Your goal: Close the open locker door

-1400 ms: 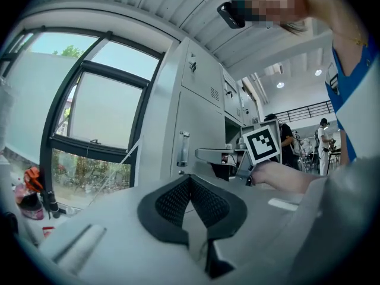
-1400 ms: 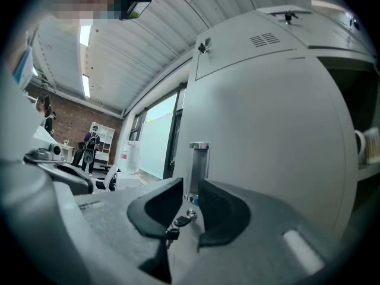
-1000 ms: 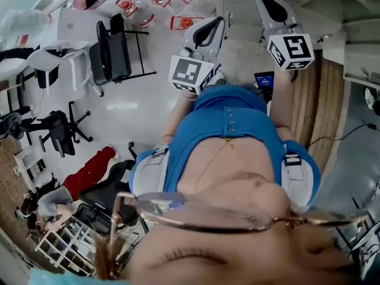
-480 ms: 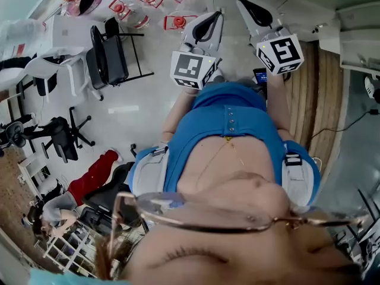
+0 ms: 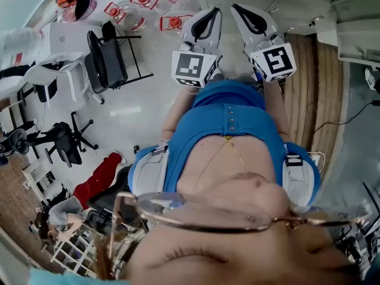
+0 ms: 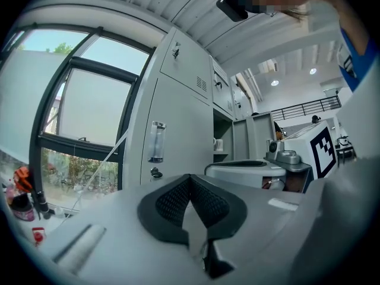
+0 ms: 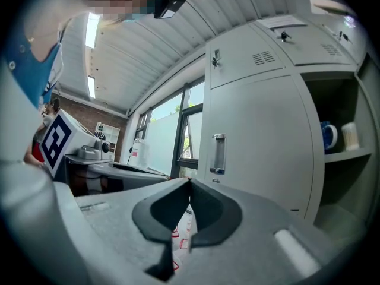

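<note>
Grey lockers (image 6: pixel 178 117) stand ahead of both grippers. The near door (image 7: pixel 261 141) is closed and has a chrome handle (image 7: pixel 218 153). To its right an open compartment (image 7: pixel 341 159) shows a shelf with a blue mug (image 7: pixel 328 136) and a white cup (image 7: pixel 351 135); its door is not clear in any view. My left gripper (image 6: pixel 190 178) is shut and empty, and so is my right gripper (image 7: pixel 190 183). Both are held up side by side in front of my body, left gripper (image 5: pixel 209 18) and right gripper (image 5: pixel 246 15), apart from the lockers.
A large window (image 6: pixel 89 111) lies left of the lockers. In the head view there are a black folding chair (image 5: pixel 110 55), a white table (image 5: pixel 65 34), red-and-white items (image 5: pixel 172 22) on the floor, wooden planks (image 5: pixel 314 88) and a person in red trousers (image 5: pixel 89 180).
My right gripper has moved left, closer to the left gripper. The left gripper has barely shifted. Both stay shut.
</note>
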Available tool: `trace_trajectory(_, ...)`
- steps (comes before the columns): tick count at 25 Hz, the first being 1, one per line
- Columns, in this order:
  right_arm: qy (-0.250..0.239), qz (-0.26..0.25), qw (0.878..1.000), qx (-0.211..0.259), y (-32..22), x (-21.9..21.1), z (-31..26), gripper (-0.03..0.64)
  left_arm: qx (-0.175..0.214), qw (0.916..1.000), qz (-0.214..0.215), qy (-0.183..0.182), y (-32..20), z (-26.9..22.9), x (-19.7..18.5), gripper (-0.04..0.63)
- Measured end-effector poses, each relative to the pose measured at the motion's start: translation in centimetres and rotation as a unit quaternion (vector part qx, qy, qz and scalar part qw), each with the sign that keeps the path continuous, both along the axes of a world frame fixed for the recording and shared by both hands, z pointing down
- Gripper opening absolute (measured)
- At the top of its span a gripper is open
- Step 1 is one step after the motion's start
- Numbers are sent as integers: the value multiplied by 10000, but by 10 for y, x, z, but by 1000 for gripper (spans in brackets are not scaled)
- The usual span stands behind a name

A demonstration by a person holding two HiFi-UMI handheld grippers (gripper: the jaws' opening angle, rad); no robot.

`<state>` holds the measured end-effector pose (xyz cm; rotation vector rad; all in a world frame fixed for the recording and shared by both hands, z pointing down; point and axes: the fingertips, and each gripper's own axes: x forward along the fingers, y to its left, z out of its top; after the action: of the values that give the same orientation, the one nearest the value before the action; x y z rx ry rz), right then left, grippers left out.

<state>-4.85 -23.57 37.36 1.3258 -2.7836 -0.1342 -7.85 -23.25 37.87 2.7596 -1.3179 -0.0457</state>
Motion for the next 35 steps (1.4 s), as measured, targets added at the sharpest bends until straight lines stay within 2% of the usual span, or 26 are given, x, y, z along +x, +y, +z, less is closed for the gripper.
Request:
trace_trajectory(5,124,229,9993,252,7,1,-6,3,160,9997,-55,-197,1,1,1,0)
trace_trajectory(11,156,454,9988,114,11,7,7,3,249,9992,-70,-298,7,3,3,0)
trace_trajectory(18,210,439,9988,-94,16,7,20,3,189,9992,33,-340,13,11,6,1)
trace_trajectory(35,241,204,9994,-161,20,-2,15,3,159,9988,97,-457,15,14,7,2)
